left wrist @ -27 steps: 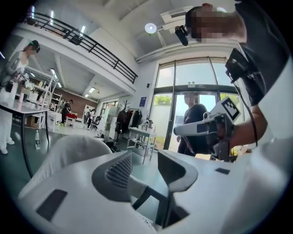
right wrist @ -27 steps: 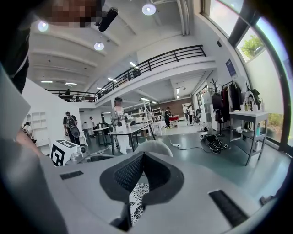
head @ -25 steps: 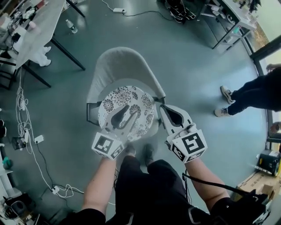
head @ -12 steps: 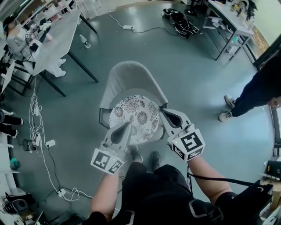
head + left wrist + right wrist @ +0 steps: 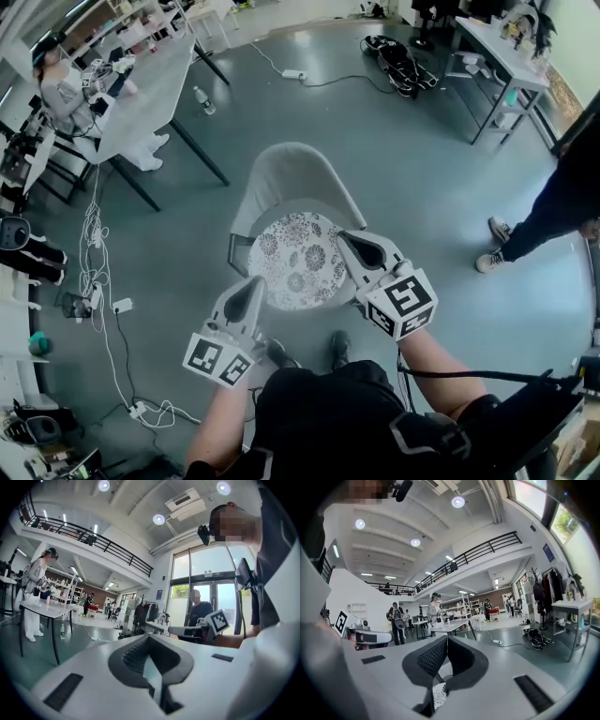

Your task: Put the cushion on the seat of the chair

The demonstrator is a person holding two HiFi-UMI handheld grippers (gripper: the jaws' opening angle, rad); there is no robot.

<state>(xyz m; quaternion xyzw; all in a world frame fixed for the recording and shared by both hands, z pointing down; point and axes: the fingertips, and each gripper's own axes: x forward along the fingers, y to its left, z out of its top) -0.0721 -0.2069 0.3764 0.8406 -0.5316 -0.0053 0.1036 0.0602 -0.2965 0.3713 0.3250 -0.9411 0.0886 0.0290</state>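
Cushion (image 5: 298, 260) is left released on the chair (image 5: 286, 173) seat; left gripper (image 5: 257, 281), since drawn back, is closed empty, right gripper (image 5: 344, 238) likewise; table (image 5: 150, 94) noted beyond.

One grey chair (image 5: 281, 173) stands at mid-frame, carrying one round patterned cushion (image 5: 298, 261). Two grippers fill the lower frame: the left gripper (image 5: 255, 281) and the right gripper (image 5: 345, 239). Two desks flank the floor, one white desk (image 5: 155, 89) at upper left and one grey desk (image 5: 495, 39) at upper right. One bottle (image 5: 199, 97) and one power strip (image 5: 292, 74) show near the top. Two bystanders appear: one person (image 5: 61, 94) at upper left, another person (image 5: 562, 202) at the right edge.
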